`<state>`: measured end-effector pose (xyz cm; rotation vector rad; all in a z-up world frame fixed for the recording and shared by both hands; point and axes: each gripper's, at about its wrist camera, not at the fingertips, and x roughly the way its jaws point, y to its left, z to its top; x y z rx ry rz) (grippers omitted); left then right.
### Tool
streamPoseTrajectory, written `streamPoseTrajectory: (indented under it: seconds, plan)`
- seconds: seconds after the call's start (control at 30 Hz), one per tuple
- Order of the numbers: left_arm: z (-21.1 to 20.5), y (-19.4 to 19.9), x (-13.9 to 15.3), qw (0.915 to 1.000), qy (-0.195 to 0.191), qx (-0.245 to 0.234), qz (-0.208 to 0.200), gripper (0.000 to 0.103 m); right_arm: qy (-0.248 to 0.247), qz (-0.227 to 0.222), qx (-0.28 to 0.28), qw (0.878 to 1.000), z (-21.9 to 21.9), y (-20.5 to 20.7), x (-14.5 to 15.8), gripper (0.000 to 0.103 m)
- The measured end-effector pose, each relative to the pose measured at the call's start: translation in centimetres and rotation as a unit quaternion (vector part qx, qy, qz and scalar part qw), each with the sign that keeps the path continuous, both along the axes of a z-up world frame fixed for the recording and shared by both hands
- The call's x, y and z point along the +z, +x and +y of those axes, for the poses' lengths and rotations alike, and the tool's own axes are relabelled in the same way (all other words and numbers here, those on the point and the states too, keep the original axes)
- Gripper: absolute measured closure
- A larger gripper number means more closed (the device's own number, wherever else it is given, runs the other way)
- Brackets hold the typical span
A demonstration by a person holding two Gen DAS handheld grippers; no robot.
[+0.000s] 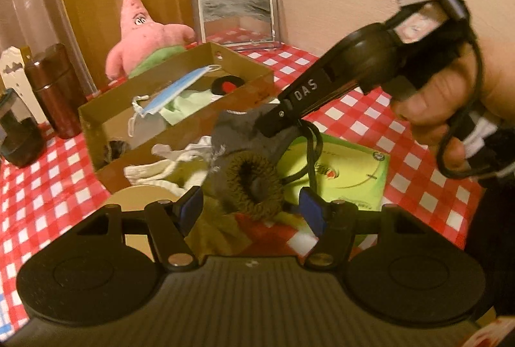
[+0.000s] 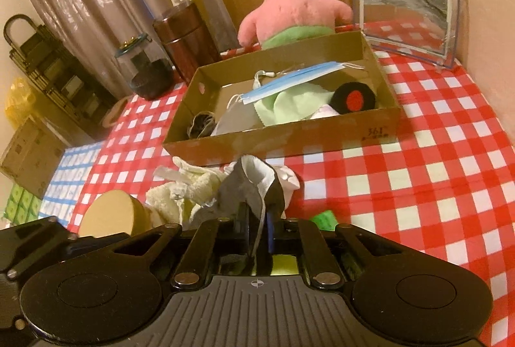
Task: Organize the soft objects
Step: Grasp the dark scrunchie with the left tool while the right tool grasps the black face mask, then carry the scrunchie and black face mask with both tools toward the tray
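right gripper [image 2: 259, 228] has its jaws pinched tight on a grey face mask [image 2: 249, 186], which sticks up just ahead of its fingertips, right in front of the cardboard box [image 2: 289, 141]. left gripper [image 1: 251, 208] has its jaws standing apart, nothing pinched, with a brown knit cuff [image 1: 254, 186] between and just ahead of the blue pads [image 1: 310, 208]. blue face mask [image 2: 289, 80] and green cloth [image 2: 286, 105] sit inside the box further ahead.

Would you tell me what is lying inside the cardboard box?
Inside the cardboard box: a blue face mask, light green cloth, a black disc with red centre, and a dark bundle. Whatever lies beneath them is covered.
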<state>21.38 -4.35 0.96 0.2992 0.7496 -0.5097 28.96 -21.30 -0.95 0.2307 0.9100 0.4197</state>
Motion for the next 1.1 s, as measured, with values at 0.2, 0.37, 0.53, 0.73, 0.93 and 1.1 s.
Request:
streamPoseTrajectory:
  seconds: [0.2, 0.37, 0.53, 0.73, 0.93, 1.1]
  plan:
    - [-1.3, 1.1, -0.8, 0.9996, -0.016, 0.006, 0.022, 0.068, 0.01, 0.002, -0.008, 1.0, -0.9, -0.6, -0.1, 0.093]
    - [-1.7, 1.7, -1.1, 0.9992, -0.021, 0.016, 0.028, 0.093, 0.015, -0.002, -0.011, 1.0, -1.3, -1.0, 0.2, 0.093]
    - [-1.1, 1.4, -0.1, 0.9988, -0.028, 0.03, 0.027, 0.094, 0.017, -0.013, -0.014, 1.0, -1.7, -1.3, 1.1, 0.093]
    - [0.9, 1.5, 2.6, 0.9972, -0.052, 0.05, 0.018, 0.094, 0.006, -0.048, -0.019, 0.999, -2.3, -1.9, 3.8, 0.093]
    - [2.5, 2.5, 4.9, 0.9955, -0.062, 0.072, 0.005, 0.094, -0.008, -0.069, -0.024, 0.997, -3.3, -2.3, 6.0, 0.093]
    - [3.3, 3.7, 5.6, 0.9939, -0.068, 0.087, 0.011, 0.094, -0.019, -0.078, -0.028, 0.996, -4.0, -2.3, 6.9, 0.094]
